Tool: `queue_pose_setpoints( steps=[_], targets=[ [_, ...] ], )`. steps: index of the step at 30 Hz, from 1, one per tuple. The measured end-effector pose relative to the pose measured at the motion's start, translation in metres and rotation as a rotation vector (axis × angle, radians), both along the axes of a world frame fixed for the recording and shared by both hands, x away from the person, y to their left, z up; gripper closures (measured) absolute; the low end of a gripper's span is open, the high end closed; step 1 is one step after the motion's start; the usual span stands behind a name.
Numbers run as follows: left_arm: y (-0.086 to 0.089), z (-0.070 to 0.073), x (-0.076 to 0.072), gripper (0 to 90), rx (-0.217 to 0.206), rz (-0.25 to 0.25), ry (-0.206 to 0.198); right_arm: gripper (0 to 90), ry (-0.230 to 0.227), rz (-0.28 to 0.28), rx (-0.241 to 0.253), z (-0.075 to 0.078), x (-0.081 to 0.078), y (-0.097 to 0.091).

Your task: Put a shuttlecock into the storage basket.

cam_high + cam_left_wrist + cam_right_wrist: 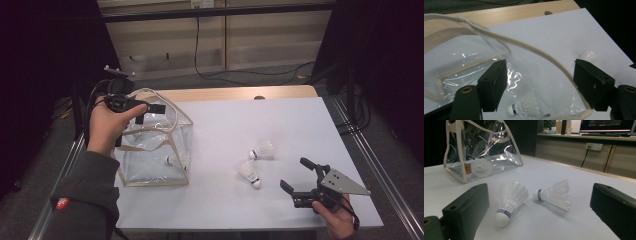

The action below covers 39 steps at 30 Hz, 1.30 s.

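The left gripper (pixel 150 114) hangs over the open mouth of the clear bag (pixel 150 165), its jaws spread with nothing pinched between them; in the left gripper view the bag's cloth-edged rim (pixel 541 53) runs loose across the gap, touching neither pad as far as I can tell. Below, on the bag's floor, one shuttlecock (pixel 525 107) lies on its side, cork toward the left of that view. The right gripper (pixel 299 176) sits low near the front right of the white table (pixel 280 120), jaws also wide apart and empty; just beyond its tips two more shuttlecocks lie close together but apart, the nearer shuttlecock (pixel 510 201) with its cork toward the gripper, the farther shuttlecock (pixel 554 194) with its feathers fanned to the right in the right gripper view. The bag stands well apart from them, at the table's left.

The work looks to be loading shuttlecocks into the bag, one in and two to go. Risks from here: the soft rim may sag shut with nothing holding it, so the next one would bounce off; the left jaws could snag the rim or handle on the way out and tip the light bag; a squeeze on the feather skirt would crush it, so the cork is the safer hold; and nudging one shuttlecock could roll it into its neighbour.
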State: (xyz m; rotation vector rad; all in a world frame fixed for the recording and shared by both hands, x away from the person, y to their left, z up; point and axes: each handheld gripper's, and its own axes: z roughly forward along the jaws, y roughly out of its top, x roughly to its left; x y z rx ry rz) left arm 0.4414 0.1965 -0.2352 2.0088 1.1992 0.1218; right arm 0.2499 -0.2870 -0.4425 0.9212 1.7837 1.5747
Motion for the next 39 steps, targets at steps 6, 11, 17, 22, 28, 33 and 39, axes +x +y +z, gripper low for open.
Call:
queue_pose_setpoints(
  steps=[6, 11, 17, 22, 28, 33, 39],
  targets=[
    [-0.008, 0.004, -0.002, 24.1, -0.024, -0.039, -0.001, 2.2, -0.001, 0.000, -0.001, 0.000, 0.000, -0.001],
    [-0.015, 0.008, -0.006, 22.2, -0.023, -0.067, -0.006, 2.1, 0.000, -0.001, 0.001, 0.000, 0.000, -0.001],
    [-0.023, 0.010, -0.009, 20.7, -0.016, -0.096, -0.008, 2.1, 0.000, -0.001, 0.000, 0.000, 0.000, -0.001],
    [-0.029, 0.010, -0.012, 19.7, -0.017, -0.122, -0.011, 2.1, 0.000, -0.001, -0.001, 0.000, 0.000, -0.001],
    [-0.036, 0.011, -0.016, 19.4, -0.032, -0.153, -0.012, 2.1, -0.002, -0.001, -0.002, 0.000, 0.000, -0.001],
    [-0.045, 0.010, -0.019, 18.9, -0.034, -0.176, -0.012, 2.1, 0.000, -0.002, 0.001, 0.000, 0.000, 0.000],
    [-0.055, 0.008, -0.023, 18.9, -0.030, -0.219, -0.011, 2.1, 0.000, -0.002, 0.002, 0.001, 0.000, 0.000]
  ],
)
